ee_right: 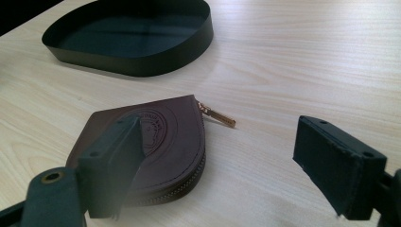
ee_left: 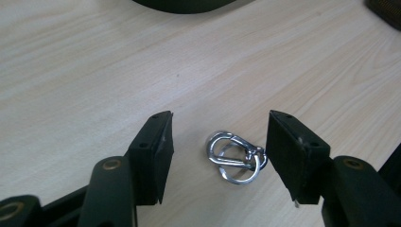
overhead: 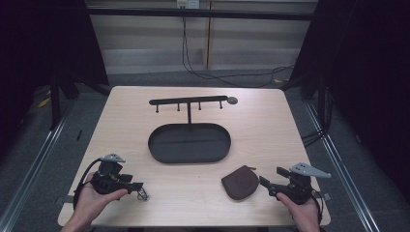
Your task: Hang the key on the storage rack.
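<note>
A silver carabiner with a key ring (ee_left: pixel 235 156) lies flat on the wooden table, and in the high view the carabiner (overhead: pixel 142 195) sits near the front left. My left gripper (ee_left: pixel 218 149) is open around it, jaws either side, not touching; the left gripper (overhead: pixel 138 186) is held by a hand. A brown leather zip pouch (ee_right: pixel 156 142) with a gold zip pull (ee_right: pixel 218 116) lies at the front right; the pouch (overhead: pixel 240 182) is just left of my right gripper (overhead: pixel 265 182). My right gripper (ee_right: pixel 217 165) is open, its left jaw over the pouch.
A black oval tray (overhead: pixel 189 143) with an upright post and a hook bar (overhead: pixel 188 102) stands mid-table; the tray (ee_right: pixel 132 35) shows beyond the pouch. Cables run over the floor behind the table (overhead: pixel 261 125).
</note>
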Demonstrator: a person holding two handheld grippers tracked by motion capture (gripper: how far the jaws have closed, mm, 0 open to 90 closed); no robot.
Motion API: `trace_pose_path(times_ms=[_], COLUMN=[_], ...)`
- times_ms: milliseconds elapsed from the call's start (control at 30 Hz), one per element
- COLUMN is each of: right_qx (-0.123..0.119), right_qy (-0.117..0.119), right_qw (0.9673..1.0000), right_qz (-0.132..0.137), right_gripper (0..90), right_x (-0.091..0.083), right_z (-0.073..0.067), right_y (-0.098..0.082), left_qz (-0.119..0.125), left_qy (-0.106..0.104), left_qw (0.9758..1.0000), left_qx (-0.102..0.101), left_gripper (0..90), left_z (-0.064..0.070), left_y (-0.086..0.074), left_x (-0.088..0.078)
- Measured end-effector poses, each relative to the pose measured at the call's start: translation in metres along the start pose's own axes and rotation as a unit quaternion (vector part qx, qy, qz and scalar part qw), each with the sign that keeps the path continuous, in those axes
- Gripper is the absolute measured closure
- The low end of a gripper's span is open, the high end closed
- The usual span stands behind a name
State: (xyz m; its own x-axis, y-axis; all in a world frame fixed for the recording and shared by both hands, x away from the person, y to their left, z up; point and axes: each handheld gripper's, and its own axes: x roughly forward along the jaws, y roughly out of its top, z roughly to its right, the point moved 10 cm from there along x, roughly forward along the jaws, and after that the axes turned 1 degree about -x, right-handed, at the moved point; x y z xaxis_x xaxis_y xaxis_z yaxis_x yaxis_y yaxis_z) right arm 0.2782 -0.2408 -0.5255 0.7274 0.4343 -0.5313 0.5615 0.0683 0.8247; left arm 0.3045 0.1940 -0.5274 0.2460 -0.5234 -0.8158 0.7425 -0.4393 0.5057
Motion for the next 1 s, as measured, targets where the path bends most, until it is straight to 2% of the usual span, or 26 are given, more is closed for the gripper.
trace_pose_path(times_ms=[133, 167, 267, 300, 367, 467, 567, 667, 767, 800, 833, 1000], right_qx=[0.001, 0.001, 0.001, 0.001, 0.001, -0.001, -0.001, 0.000, -0.002, -0.002, -0.002, 0.000], right_qy=[0.005, 0.005, 0.006, 0.008, 0.012, 0.013, 0.016, 0.016, 0.017, 0.017, 0.017, 0.017], right_qw=[1.0000, 1.0000, 1.0000, 0.9999, 0.9998, 0.9998, 0.9997, 0.9997, 0.9997, 0.9997, 0.9997, 0.9996], right_qz=[-0.003, -0.005, -0.007, -0.010, -0.015, -0.015, -0.017, -0.018, -0.019, -0.019, -0.019, -0.022], right_gripper=[16.0, 16.0, 16.0, 16.0, 15.7, 15.7, 15.6, 15.4, 15.3, 15.3, 15.4, 15.4], right_x=[0.000, 0.001, 0.001, 0.002, 0.003, 0.004, 0.004, 0.005, 0.005, 0.005, 0.005, 0.005], right_z=[-0.001, -0.001, -0.001, -0.002, -0.003, -0.003, -0.004, -0.004, -0.004, -0.004, -0.005, -0.005], right_y=[-0.001, -0.001, -0.002, -0.003, -0.004, -0.004, -0.004, -0.004, -0.004, -0.004, -0.004, -0.005], left_qz=[-0.010, -0.022, -0.031, -0.048, -0.063, -0.073, -0.090, -0.098, -0.118, -0.118, -0.124, -0.136], left_qy=[0.005, 0.008, 0.001, -0.006, 0.000, -0.003, 0.000, 0.003, -0.001, -0.001, -0.008, -0.010], left_qw=[0.9998, 0.9995, 0.9992, 0.9982, 0.9971, 0.9966, 0.9951, 0.9944, 0.9920, 0.9920, 0.9907, 0.9891], left_qx=[0.013, 0.021, 0.027, 0.036, 0.041, 0.039, 0.041, 0.039, 0.045, 0.045, 0.054, 0.056], left_gripper=[43.9, 43.9, 41.4, 39.6, 39.0, 38.6, 38.7, 41.7, 46.0, 46.8, 47.8, 49.1], left_z=[-0.001, -0.001, 0.001, 0.003, 0.002, 0.004, 0.005, 0.006, 0.007, 0.007, 0.008, 0.007], left_y=[0.008, 0.010, 0.011, 0.011, 0.010, 0.009, 0.007, 0.006, 0.002, 0.002, 0.000, -0.001], left_x=[-0.004, -0.004, -0.004, -0.001, 0.001, 0.005, 0.010, 0.012, 0.014, 0.014, 0.015, 0.019])
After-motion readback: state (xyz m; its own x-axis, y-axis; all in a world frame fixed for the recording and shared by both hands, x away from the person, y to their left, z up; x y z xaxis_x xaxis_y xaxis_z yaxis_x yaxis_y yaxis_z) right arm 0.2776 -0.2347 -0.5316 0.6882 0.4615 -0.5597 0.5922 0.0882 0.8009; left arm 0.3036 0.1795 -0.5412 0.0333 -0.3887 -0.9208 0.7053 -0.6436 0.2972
